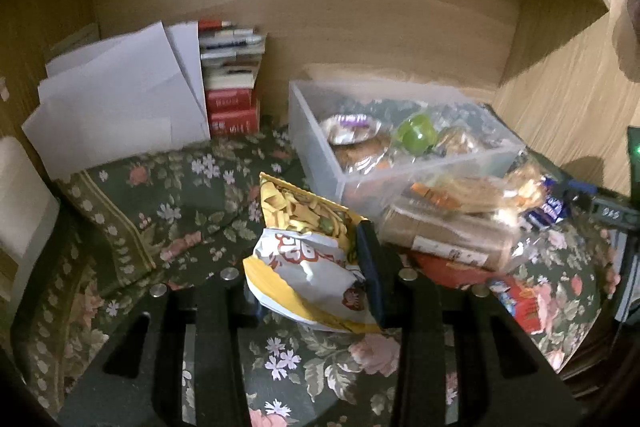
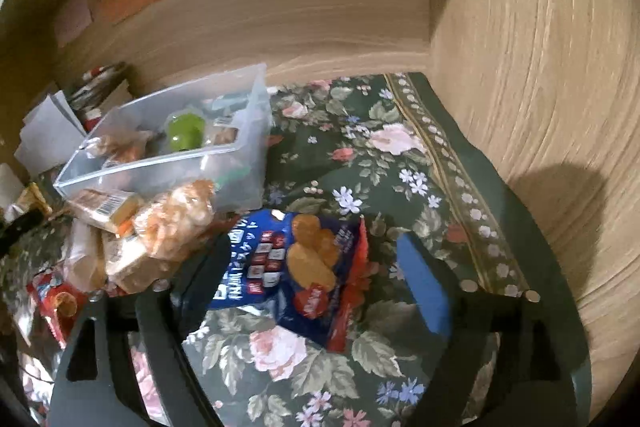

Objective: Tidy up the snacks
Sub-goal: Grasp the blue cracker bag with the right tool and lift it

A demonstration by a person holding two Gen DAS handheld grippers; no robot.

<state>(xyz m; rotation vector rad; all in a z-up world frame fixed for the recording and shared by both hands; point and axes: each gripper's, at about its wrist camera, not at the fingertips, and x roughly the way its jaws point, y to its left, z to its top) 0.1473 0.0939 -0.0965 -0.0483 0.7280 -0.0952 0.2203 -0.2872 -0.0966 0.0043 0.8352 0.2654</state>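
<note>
Left wrist: left hand-held gripper clamps yellow snack bag, hiding its right edge

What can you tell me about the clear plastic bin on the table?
The clear plastic bin is a translucent, straight-walled rectangular tub with no lid, standing upright on the floral tablecloth near the wooden back wall. Inside lie several wrapped baked snacks and a green round cup. More wrapped snacks are piled against its front corner. Neither gripper touches it.
</note>
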